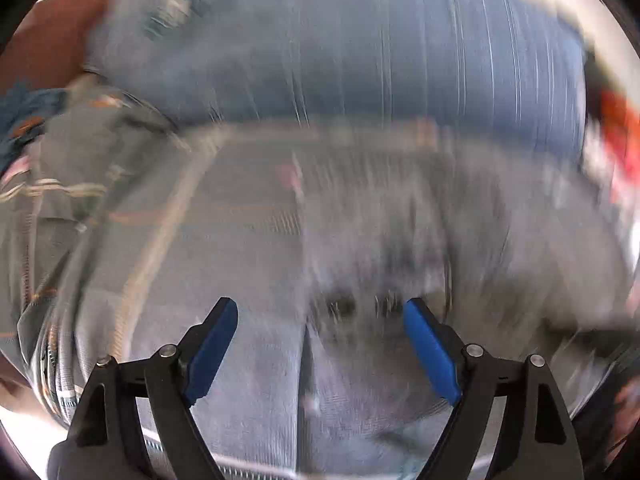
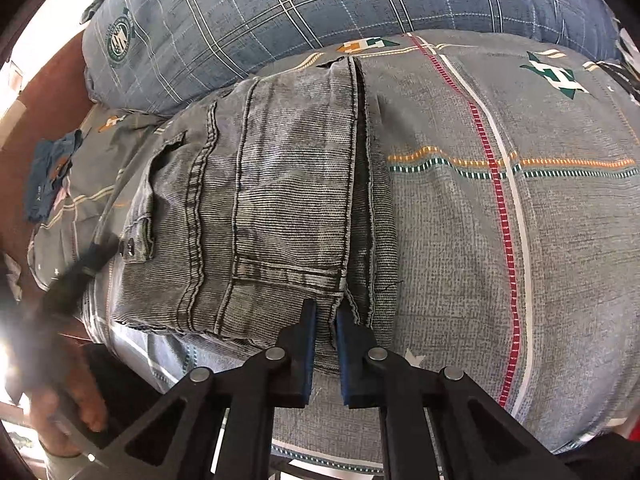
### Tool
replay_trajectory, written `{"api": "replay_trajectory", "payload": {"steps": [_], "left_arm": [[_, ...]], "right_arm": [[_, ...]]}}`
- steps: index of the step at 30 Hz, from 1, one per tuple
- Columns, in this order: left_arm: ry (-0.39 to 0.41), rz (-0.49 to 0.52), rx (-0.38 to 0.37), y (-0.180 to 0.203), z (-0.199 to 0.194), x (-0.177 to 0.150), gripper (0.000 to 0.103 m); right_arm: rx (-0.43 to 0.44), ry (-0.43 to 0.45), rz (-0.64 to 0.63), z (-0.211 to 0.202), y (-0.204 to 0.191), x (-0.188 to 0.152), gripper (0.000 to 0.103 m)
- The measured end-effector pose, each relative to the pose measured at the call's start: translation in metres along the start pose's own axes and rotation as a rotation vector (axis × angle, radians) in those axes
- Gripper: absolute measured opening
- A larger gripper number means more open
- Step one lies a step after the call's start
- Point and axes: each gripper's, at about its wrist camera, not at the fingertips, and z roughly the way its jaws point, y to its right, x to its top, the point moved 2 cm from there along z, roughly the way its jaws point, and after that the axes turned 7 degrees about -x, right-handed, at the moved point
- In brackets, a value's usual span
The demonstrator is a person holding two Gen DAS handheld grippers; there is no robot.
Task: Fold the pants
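Grey washed jeans (image 2: 280, 200) lie folded into a thick stack on the patterned grey bed sheet (image 2: 560, 240). My right gripper (image 2: 326, 312) is shut on the near edge of the jeans' folded layers, blue pads pinching the seam. My left gripper (image 1: 320, 312) is open and empty, blue pads wide apart above blurred grey fabric (image 1: 420, 248); the left wrist view is smeared by motion. The left gripper also shows as a dark blur at the lower left of the right wrist view (image 2: 76, 276), just left of the jeans.
A blue plaid pillow (image 2: 320, 12) lies at the head of the bed behind the jeans. A small blue garment (image 2: 48, 176) lies at the left. A brown headboard (image 2: 44, 112) bounds the left side. A hand (image 2: 80, 396) shows at the lower left.
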Motion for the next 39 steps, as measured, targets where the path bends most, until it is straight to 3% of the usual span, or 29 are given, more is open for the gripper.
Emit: {"api": "replay_trajectory", "payload": {"steps": [3,7,10,12,13,15,18,21,22,23,24,25,26,28,29,33,35,37,39], "left_arm": [[0.042,0.015,0.041,0.003,0.003,-0.006,0.088],[0.034,0.009,0.050,0.003,0.005,-0.003,0.088],[0.034,0.005,0.046,0.002,0.005,-0.004,0.088],[0.033,-0.003,0.040,0.001,0.002,-0.005,0.088],[0.026,-0.005,0.035,0.001,0.003,-0.005,0.088],[0.033,0.002,0.038,0.000,0.003,-0.007,0.088],[0.035,0.004,0.040,0.000,0.004,-0.007,0.088],[0.037,-0.007,0.025,-0.003,0.004,-0.009,0.088],[0.038,-0.014,0.020,-0.004,0.004,-0.009,0.088],[0.038,-0.019,0.016,-0.005,0.003,-0.010,0.088],[0.039,-0.021,0.014,-0.005,0.003,-0.010,0.088],[0.040,-0.022,0.013,-0.005,0.004,-0.010,0.088],[0.038,-0.021,0.007,-0.005,0.004,-0.010,0.088],[0.041,-0.019,0.004,-0.006,0.003,-0.010,0.088],[0.040,-0.021,-0.001,-0.006,0.003,-0.010,0.088],[0.036,-0.021,-0.006,-0.007,0.005,-0.009,0.088],[0.036,-0.008,-0.005,-0.006,0.005,-0.008,0.088],[0.029,-0.014,-0.015,-0.007,0.006,-0.006,0.088],[0.036,-0.022,-0.031,-0.009,0.002,-0.003,0.088]], "right_arm": [[-0.001,0.089,-0.014,-0.038,-0.008,0.011,0.014],[0.091,0.167,-0.048,-0.062,-0.029,0.034,0.017],[0.072,0.120,-0.064,-0.029,-0.032,0.037,0.018],[-0.004,-0.011,-0.076,0.015,-0.026,0.020,0.019],[0.024,0.035,-0.076,0.013,-0.021,0.012,0.018],[-0.006,0.016,-0.093,0.001,-0.023,0.010,0.018],[-0.026,0.067,-0.125,-0.028,-0.036,0.022,0.018],[0.031,0.129,-0.144,-0.043,-0.052,0.044,0.019],[0.037,0.152,-0.145,-0.042,-0.053,0.050,0.021],[0.035,0.156,-0.139,-0.033,-0.051,0.054,0.035],[0.018,0.131,-0.129,-0.017,-0.045,0.056,0.056],[-0.021,0.035,-0.113,0.014,-0.034,0.053,0.063],[-0.039,-0.008,-0.112,0.032,-0.034,0.049,0.064],[-0.031,0.021,-0.121,0.018,-0.035,0.052,0.059],[-0.010,0.042,-0.104,0.006,-0.038,0.058,0.053],[0.044,0.171,-0.177,-0.024,-0.074,0.099,0.053],[0.031,0.137,-0.194,0.003,-0.083,0.114,0.054],[-0.006,0.041,-0.207,0.050,-0.081,0.117,0.055],[0.030,0.076,-0.184,0.040,-0.081,0.121,0.054]]}}
